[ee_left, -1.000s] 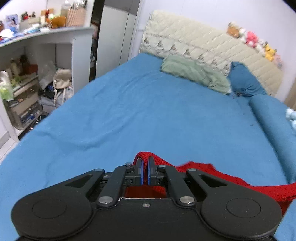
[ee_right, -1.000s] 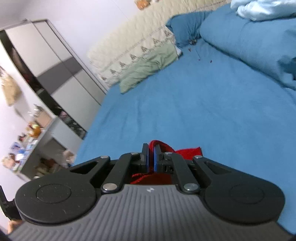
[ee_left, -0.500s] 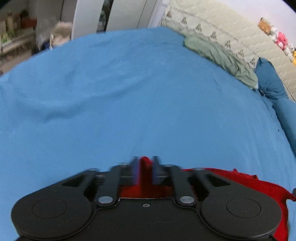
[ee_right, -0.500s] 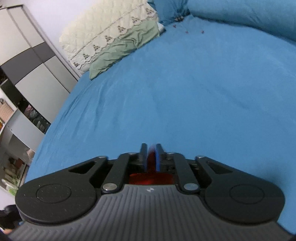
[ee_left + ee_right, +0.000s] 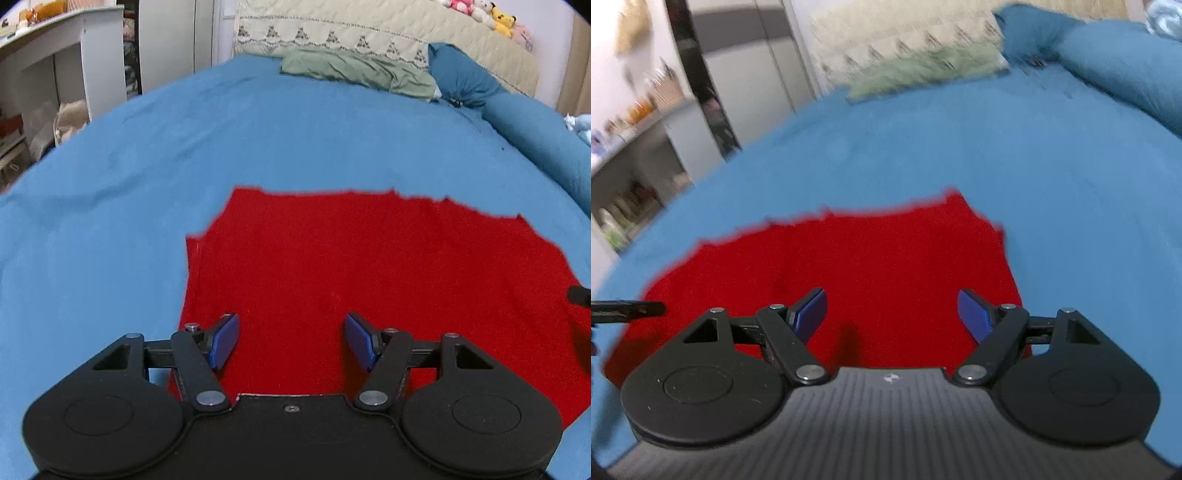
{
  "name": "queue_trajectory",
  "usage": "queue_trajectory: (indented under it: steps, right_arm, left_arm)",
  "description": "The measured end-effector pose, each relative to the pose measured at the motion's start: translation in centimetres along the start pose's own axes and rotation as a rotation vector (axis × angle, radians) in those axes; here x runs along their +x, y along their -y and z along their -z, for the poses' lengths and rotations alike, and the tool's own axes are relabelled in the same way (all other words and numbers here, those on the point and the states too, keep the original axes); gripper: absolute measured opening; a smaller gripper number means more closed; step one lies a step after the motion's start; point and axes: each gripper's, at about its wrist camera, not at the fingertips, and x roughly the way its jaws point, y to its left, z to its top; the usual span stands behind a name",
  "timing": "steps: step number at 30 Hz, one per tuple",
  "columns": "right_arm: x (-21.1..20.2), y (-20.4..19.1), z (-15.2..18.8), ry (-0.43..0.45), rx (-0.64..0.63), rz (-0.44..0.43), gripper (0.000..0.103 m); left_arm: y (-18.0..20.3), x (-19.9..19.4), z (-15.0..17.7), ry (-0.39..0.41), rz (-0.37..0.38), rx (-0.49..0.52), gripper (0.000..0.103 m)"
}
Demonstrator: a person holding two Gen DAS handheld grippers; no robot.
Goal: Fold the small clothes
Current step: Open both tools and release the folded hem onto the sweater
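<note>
A red garment (image 5: pixel 369 266) lies spread flat on the blue bed sheet (image 5: pixel 221 140). My left gripper (image 5: pixel 291 341) hovers over its near left part, jaws opening, blue pads apart and pressing on nothing. The same red garment (image 5: pixel 857 266) fills the middle of the blurred right wrist view. My right gripper (image 5: pixel 892 315) stands over its near right part, jaws opening wide, no cloth pinched between the pads. A dark tip of the other tool (image 5: pixel 628 310) shows at the left edge.
A green pillow (image 5: pixel 354 72) and a dark blue pillow (image 5: pixel 461 79) lie at the head of the bed against a quilted cream headboard (image 5: pixel 369 29). A rolled blue duvet (image 5: pixel 543 129) runs along the right. White shelves (image 5: pixel 55 55) stand left of the bed.
Both grippers were shut on bunched red cloth; they came down, opened and let it go. The garment now lies flat on the sheet.
</note>
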Motion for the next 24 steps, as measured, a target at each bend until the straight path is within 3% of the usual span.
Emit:
queue_trajectory:
  steps: [7, 11, 12, 15, 18, 24]
  right_arm:
    - [0.8, -0.3, 0.0, 0.024, -0.012, 0.045, 0.091]
    - [-3.3, 0.2, -2.7, 0.13, 0.048, -0.005, 0.089]
    - [-5.1, 0.3, -3.1, 0.158, 0.039, 0.007, 0.093]
    - [-9.3, 0.9, -3.5, 0.19, 0.014, 0.074, 0.101]
    - [-10.0, 2.3, -2.0, 0.153, 0.017, 0.123, 0.101]
    - [-8.4, 4.0, 3.1, 0.089, 0.083, 0.175, 0.097]
  left_arm:
    - [0.1, 0.7, -1.2, -0.027, -0.01, -0.007, 0.071]
    - [1.0, -1.9, -3.0, 0.005, -0.045, 0.029, 0.071]
    - [1.5, -3.4, -3.4, 0.039, -0.044, 0.045, 0.074]
    - [3.6, -6.8, -4.1, 0.094, 0.0, 0.071, 0.103]
    - [6.5, -6.9, -3.9, 0.099, 0.083, 0.095, 0.103]
    - [12.1, -2.1, -1.4, -0.013, 0.14, 0.094, 0.103]
